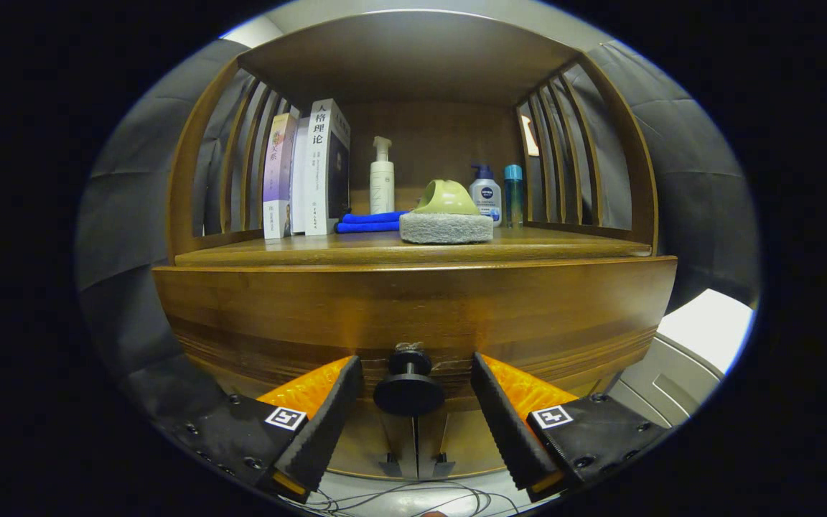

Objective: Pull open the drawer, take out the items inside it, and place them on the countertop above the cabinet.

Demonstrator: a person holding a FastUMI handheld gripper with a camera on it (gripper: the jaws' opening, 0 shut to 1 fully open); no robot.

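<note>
A brown wooden cabinet has a drawer front [413,316] with a round black knob [409,391] low at its middle. My gripper [415,377] is open, its orange-and-black fingers [327,402] standing on either side of the knob with a gap to each. The knob sits between the fingertips, untouched. The drawer looks shut and its inside is hidden. Above it lies the wooden countertop [356,249], under a shelf roof and between slatted sides.
On the countertop stand several books [306,169] at the left, a folded blue cloth [370,221], a white pump bottle [382,179], a grey sponge with a green handle [446,215], and two small bottles [498,194]. A white box [701,337] sits to the cabinet's right. Cables [399,497] lie below.
</note>
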